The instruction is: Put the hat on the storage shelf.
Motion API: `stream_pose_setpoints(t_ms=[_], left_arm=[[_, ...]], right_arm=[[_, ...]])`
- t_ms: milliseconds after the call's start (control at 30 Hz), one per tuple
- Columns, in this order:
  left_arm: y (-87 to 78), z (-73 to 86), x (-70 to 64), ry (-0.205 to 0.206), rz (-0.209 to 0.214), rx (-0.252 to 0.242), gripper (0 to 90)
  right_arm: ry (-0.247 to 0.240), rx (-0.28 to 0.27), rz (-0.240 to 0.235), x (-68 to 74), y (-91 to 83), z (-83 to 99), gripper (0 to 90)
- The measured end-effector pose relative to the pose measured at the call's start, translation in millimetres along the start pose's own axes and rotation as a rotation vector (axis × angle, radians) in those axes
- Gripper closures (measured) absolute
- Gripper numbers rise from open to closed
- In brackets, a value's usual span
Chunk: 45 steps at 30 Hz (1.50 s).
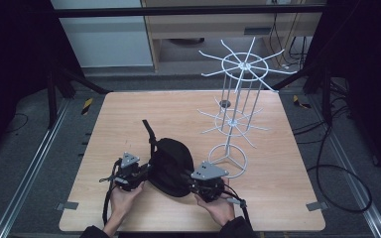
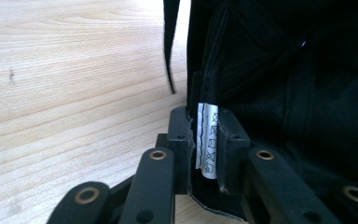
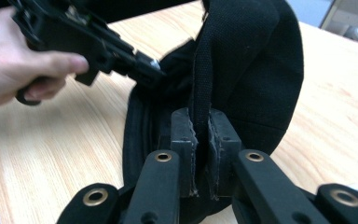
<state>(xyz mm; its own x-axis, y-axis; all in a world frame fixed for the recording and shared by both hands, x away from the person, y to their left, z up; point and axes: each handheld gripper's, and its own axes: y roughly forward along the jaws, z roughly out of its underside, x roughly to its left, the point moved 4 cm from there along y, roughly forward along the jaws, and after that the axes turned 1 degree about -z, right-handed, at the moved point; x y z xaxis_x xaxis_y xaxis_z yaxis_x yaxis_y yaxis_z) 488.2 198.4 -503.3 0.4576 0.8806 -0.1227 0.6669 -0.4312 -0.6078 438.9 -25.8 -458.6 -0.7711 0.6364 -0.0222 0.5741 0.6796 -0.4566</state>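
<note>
Both grippers (image 1: 129, 174) (image 1: 207, 184) pinching black cap (image 1: 171, 163) near bench's (image 1: 129, 114) front edge, left clamped on care label (image 2: 208, 140), right on seam band (image 3: 200, 93); best lifted level, grips even, toward wire rack (image 1: 238, 99) hooks.

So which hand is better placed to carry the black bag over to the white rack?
Right, probably. The right gripper sits nearest the rack, whose base ring lies just beyond it. Both grippers are shut on the bag; the left gripper pinches the edge at the care label, on the far side.
</note>
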Motion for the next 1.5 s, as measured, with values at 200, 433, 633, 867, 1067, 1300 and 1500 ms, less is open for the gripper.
stream_pose_setpoints(t_ms=[200, 433, 633, 867, 1067, 1300, 1500], left_arm=[[-2.8, 0.4, 3.7, -0.022, 0.021, 0.001, 70.2], [-17.1, -1.1, 9.0, -0.05, 0.044, -0.013, 62.5], [-45.5, -6.6, 9.0, -0.054, 0.035, -0.032, 58.4], [-66.0, -22.2, -10.1, 0.003, 0.064, -0.111, 54.5], [-61.3, -33.8, -34.3, 0.013, 0.138, -0.126, 47.9], [-44.4, -46.5, -51.2, -0.008, 0.192, -0.125, 39.8], [-40.8, -51.3, -58.6, -0.011, 0.207, -0.149, 34.6]], right_arm=[[0.017, 0.01, 0.017, -3.3, -1.3, 9.4, 82.7], [0.025, 0.025, 0.059, -6.0, -0.7, 16.6, 83.3], [0.038, 0.027, 0.09, -8.8, -1.3, 18.6, 83.6], [0.042, 0.032, 0.09, -8.4, -0.3, 20.1, 83.5], [0.036, 0.033, 0.082, -7.2, -1.5, 21.2, 83.3], [0.031, 0.031, 0.075, -6.9, -2.2, 21.8, 83.2], [0.027, 0.028, 0.067, -6.2, -1.6, 21.6, 83.2]])
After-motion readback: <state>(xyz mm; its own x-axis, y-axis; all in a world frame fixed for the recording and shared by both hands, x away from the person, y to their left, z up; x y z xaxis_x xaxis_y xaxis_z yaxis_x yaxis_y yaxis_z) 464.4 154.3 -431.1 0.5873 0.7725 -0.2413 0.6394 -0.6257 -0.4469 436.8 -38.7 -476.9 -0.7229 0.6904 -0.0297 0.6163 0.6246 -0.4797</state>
